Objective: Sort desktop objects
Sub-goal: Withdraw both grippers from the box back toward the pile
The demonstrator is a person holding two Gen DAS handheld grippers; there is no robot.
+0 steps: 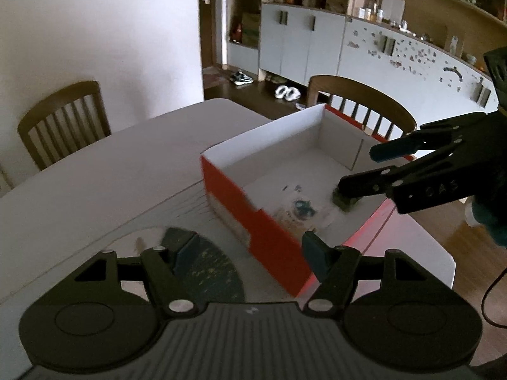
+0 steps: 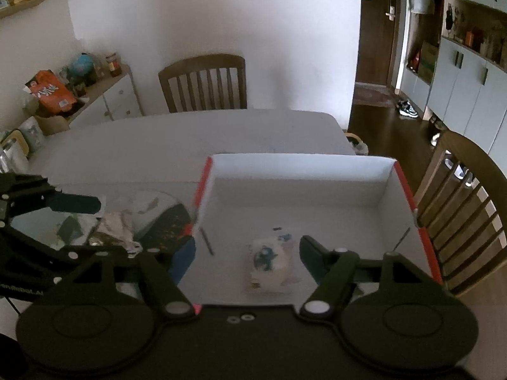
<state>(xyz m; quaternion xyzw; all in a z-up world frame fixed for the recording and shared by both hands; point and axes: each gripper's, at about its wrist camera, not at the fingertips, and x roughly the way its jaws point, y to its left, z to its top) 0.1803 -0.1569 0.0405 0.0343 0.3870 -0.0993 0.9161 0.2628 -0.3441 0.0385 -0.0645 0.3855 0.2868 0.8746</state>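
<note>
A pale white table (image 2: 158, 139) fills the middle of the right wrist view, with an open red-sided cardboard box (image 2: 408, 190) on it at centre right and, just left of the box at lower left, a dark speckled round mat (image 2: 171, 221) under some crumpled wrappers (image 2: 114, 228).

Ahead of my black right hand-held gripper (image 2: 247, 256) with blue pads sits the box (image 2: 426, 243), red outside, white inside. Between my fingers lies a white packet (image 2: 269, 264) printed blue. The desk (image 2: 190, 136) is white; the mat (image 2: 171, 221) left is dark, gold-speckled.
</note>
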